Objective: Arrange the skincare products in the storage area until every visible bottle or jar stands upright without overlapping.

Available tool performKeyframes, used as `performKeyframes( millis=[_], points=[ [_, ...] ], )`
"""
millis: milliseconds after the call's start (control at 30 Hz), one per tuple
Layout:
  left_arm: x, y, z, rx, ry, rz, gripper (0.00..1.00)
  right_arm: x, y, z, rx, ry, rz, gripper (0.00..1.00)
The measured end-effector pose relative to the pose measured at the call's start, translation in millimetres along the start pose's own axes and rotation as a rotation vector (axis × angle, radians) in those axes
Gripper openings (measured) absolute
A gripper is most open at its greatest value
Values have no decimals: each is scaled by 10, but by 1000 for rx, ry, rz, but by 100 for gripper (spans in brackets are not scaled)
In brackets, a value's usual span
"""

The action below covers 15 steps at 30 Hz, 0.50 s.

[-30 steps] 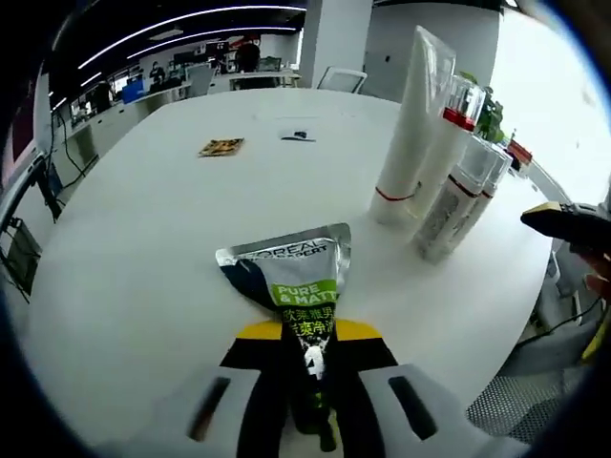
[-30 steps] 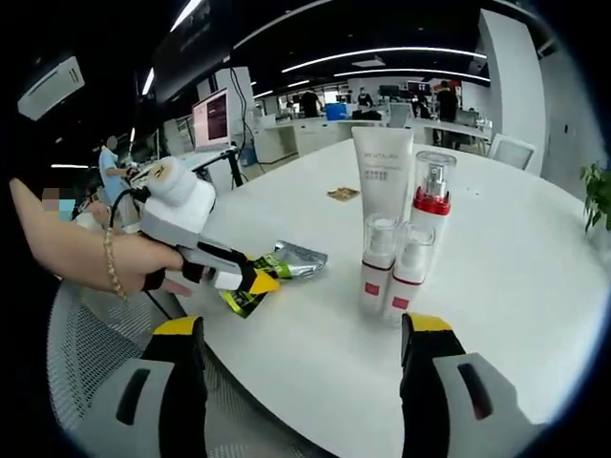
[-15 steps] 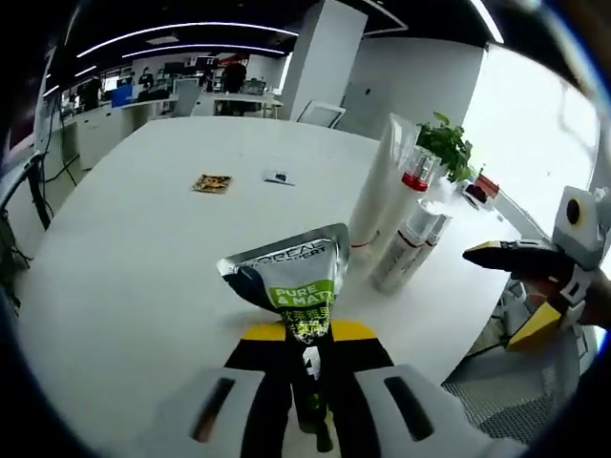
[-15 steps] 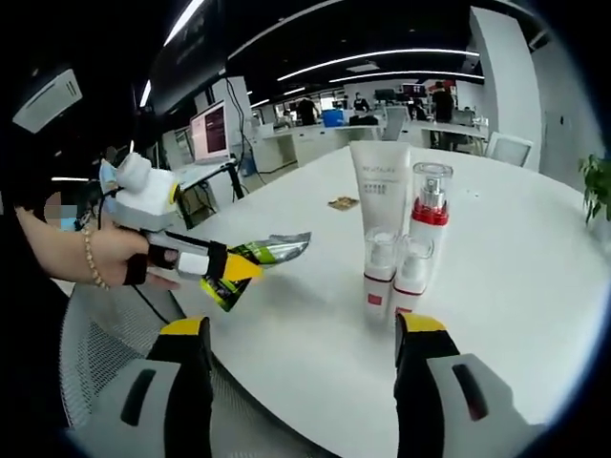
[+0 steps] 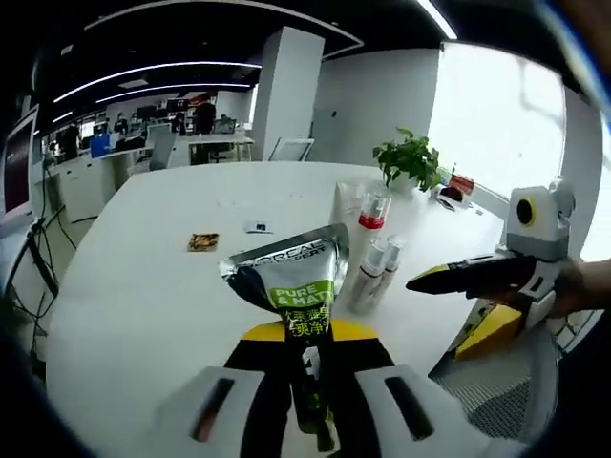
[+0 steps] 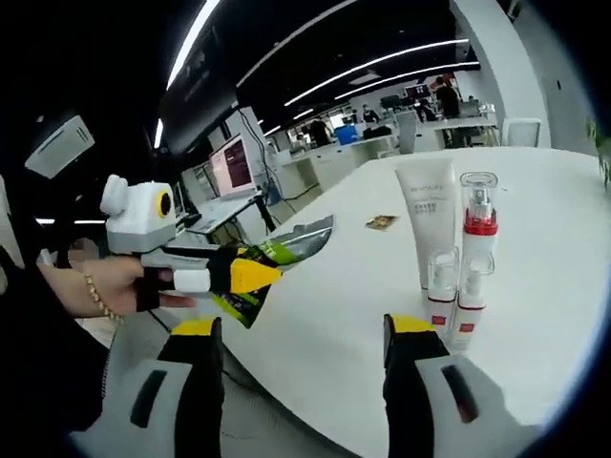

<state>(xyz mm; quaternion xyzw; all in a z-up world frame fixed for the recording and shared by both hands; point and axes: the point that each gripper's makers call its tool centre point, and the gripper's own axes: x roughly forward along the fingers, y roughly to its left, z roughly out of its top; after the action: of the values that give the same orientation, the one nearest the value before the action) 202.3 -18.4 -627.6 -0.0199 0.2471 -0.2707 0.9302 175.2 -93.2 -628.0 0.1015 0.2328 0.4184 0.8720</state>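
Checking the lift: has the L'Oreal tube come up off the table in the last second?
Yes. In the right gripper view the L'Oreal tube, clamped in the left gripper, has risen off the white table and hangs beyond its edge.

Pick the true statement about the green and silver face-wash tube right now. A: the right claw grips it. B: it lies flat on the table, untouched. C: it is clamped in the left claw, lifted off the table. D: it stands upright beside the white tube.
C: the left claw is shut on the green and silver tube, and the right gripper view shows it held in the air off the table's edge.
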Motion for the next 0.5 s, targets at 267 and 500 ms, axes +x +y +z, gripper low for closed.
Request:
performKeyframes(
  millis=[267,500],
  points=[
    [-193,-210,93,-39,-53,-117,7,48,143,293,127,-126,74,56],
    [-324,-413,216,-18,-85,-188,8,82,239,492,208,-196,112,47]
  ],
)
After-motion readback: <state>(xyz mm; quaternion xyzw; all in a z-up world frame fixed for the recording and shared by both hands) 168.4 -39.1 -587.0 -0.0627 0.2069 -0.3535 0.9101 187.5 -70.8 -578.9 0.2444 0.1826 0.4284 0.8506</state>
